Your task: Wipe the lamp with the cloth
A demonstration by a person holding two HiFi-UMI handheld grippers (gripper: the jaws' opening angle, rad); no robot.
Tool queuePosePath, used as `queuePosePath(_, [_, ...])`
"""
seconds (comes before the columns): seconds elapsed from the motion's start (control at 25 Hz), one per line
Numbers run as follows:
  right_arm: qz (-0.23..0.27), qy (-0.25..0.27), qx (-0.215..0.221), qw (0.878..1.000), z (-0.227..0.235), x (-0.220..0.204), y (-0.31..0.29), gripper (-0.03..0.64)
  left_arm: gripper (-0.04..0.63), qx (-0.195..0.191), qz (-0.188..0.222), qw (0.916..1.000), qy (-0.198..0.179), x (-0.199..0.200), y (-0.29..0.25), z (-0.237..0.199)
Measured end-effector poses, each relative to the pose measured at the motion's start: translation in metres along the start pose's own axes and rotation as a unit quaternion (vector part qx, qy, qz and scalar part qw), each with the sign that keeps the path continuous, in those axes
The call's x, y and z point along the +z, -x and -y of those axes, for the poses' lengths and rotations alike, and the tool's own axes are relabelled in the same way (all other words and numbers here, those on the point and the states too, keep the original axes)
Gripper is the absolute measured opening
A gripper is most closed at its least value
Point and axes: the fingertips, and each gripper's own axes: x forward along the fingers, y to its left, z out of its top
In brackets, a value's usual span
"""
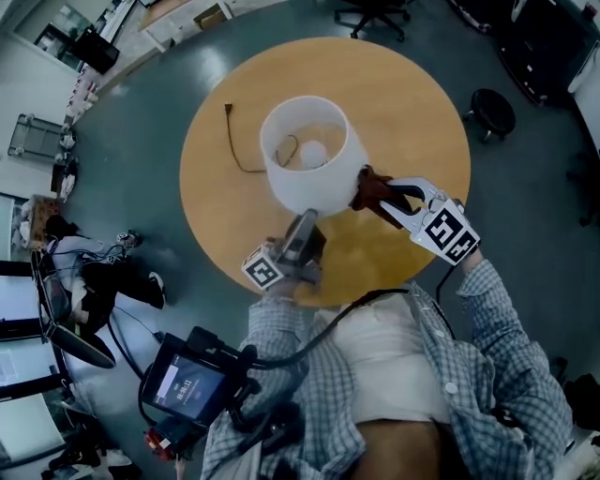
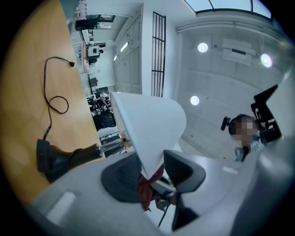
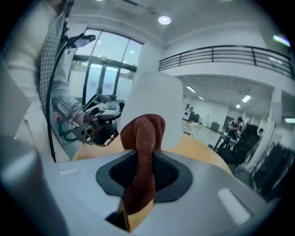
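Note:
A lamp with a white shade (image 1: 309, 155) stands on the round wooden table (image 1: 412, 103), and its bulb (image 1: 312, 153) shows from above. My left gripper (image 1: 305, 225) reaches up to the shade's near rim. In the left gripper view the rim of the shade (image 2: 147, 124) sits between the pads of the left gripper (image 2: 154, 168), which is shut on it. The dark lamp base (image 2: 55, 159) lies below. My right gripper (image 1: 375, 192) is shut on a rust-brown cloth (image 1: 368, 190) at the shade's right side. In the right gripper view the cloth (image 3: 145, 138) bunches against the shade (image 3: 156, 97).
The lamp's brown cord (image 1: 239, 141) curls across the table left of the shade. A black stool (image 1: 490, 112) stands to the right of the table, and an office chair (image 1: 375, 11) beyond it. A screen device (image 1: 192, 384) hangs at my waist. Bags and cables (image 1: 103, 272) litter the floor on the left.

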Motion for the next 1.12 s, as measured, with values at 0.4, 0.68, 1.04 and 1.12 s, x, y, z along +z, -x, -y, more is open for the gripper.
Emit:
queuePosePath(0.4, [0.077,-0.249,-0.032,0.965,-0.003,-0.04,0.013,0.092,0.184,0.041,0.015,0.999,0.009,-0.011,0.032,-0.011])
queuePosePath(0.68, [0.064,-0.283,-0.039,0.956,0.006,-0.065,0.016,0.092,0.181,0.16,-0.158,0.9578,-0.179,-0.005,0.071,-0.016])
queuePosePath(1.04, [0.066,-0.279,-0.015,0.958,0.002,-0.062,0.004,0.092,0.178,0.153,-0.425,0.7073,-0.544,0.048,0.028,0.03])
queuePosePath(1.12, [0.07,-0.278,-0.011,0.958,0.002,-0.057,0.001,0.092,0.192,0.124,-0.481,0.642,-0.584,0.049,0.016,0.043])
